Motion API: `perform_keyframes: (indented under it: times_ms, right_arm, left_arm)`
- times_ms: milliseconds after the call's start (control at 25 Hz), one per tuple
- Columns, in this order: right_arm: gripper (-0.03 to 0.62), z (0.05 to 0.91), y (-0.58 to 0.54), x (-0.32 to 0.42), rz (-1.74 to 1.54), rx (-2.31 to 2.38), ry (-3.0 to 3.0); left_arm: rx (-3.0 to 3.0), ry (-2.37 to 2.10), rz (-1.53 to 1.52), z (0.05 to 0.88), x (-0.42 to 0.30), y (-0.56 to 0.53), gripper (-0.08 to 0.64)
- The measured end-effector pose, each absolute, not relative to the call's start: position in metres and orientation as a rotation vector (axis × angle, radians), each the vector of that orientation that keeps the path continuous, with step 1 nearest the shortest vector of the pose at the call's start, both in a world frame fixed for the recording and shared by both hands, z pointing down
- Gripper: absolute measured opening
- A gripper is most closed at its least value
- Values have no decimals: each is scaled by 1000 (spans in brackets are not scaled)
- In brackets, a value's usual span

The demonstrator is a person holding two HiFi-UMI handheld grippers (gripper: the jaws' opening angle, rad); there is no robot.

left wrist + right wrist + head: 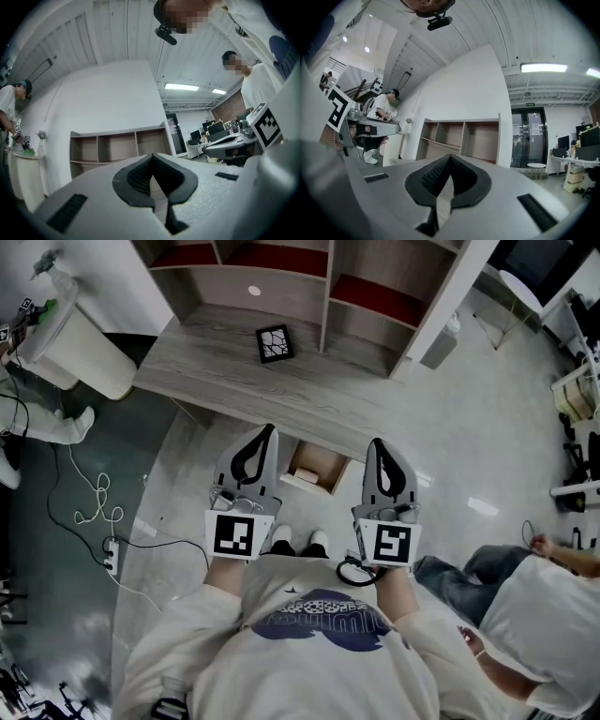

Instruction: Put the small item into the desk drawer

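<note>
Facing a wooden desk (216,381), a person holds the left gripper (268,433) and right gripper (376,444) side by side, each with its jaws pressed together on nothing. The small item (274,343), a black-framed square, lies on the desktop at twelve o'clock from the grippers. The open desk drawer (317,465) shows between the two grippers.

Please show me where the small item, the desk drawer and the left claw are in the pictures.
small item (275,343): head view, middle of its patterned top.
desk drawer (317,464): head view, its bare inside floor.
left claw (271,430): head view, at its closed tips.
</note>
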State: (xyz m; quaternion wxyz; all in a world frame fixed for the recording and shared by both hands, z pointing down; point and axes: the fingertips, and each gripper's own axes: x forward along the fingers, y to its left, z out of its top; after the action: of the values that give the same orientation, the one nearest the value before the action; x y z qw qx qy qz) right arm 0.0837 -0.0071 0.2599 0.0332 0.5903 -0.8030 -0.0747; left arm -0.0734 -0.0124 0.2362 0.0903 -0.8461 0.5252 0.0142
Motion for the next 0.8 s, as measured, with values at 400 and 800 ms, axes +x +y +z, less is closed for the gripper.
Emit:
perform_keyframes:
  times_ms: [400, 800]
  right_arm:
    - [-3, 261, -12, 83, -230, 1809, -2459]
    - [-3, 259, -18, 85, -232, 1830, -2452]
  left_arm:
    - [-2514, 1569, 34, 236, -78, -19, 6]
    - [-2515, 1575, 13, 238, -81, -25, 7]
